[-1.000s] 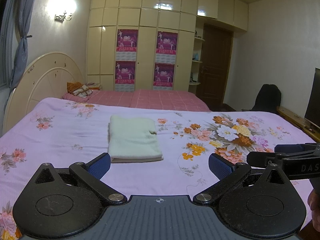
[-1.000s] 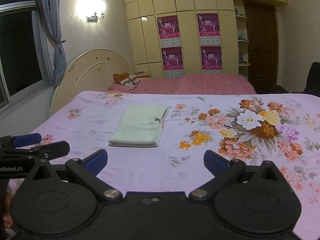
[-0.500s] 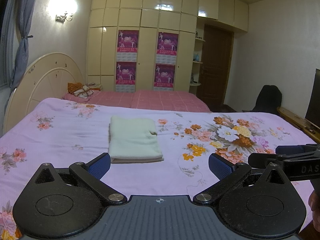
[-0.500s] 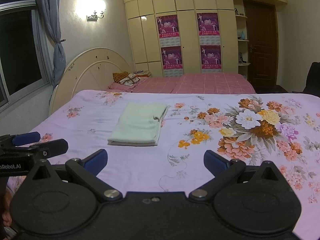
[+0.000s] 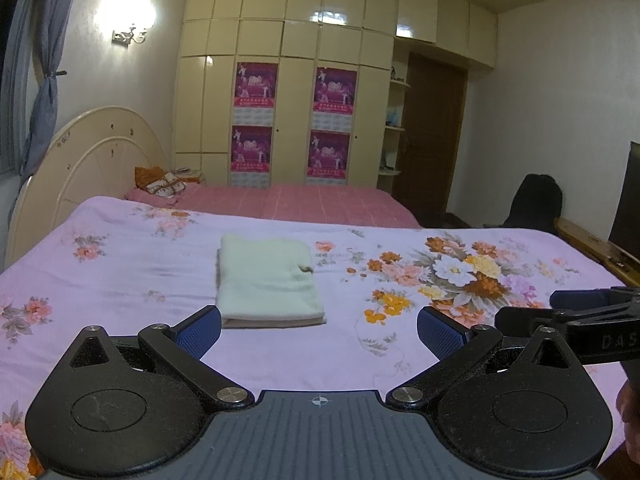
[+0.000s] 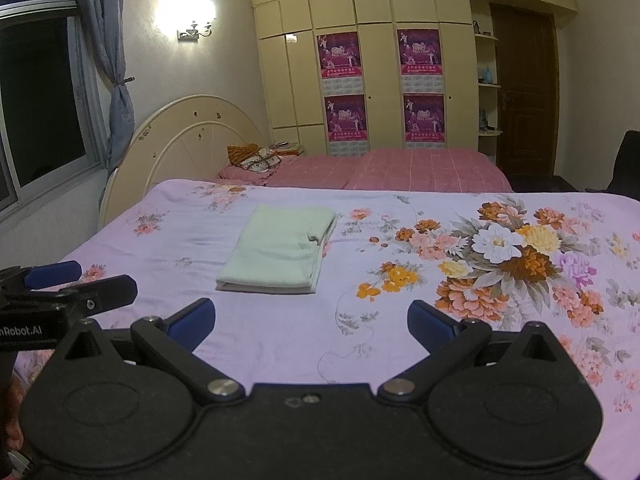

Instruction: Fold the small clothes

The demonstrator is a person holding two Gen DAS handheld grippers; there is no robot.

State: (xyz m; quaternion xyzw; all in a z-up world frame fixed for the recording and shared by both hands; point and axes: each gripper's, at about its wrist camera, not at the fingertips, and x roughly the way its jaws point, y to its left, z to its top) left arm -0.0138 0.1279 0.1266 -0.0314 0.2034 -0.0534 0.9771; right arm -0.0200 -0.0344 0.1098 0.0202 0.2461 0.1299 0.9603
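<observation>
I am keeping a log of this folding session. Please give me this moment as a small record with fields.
garment: pale green cloth, folded into a neat rectangle
place: lies flat on the floral bedsheet, left of the big flower print
left claw: open, holds nothing, short of the cloth
right claw: open, holds nothing, short of the cloth
contact: neither claw touches the cloth
background: wardrobe, wall lamp

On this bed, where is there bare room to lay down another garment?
Free: the floral sheet left of the folded pale green cloth, up to the headboard, and the wide flowered stretch right of it. Also the strip between the cloth and both open tongs, left and right. Nothing crowds the sheet.
</observation>
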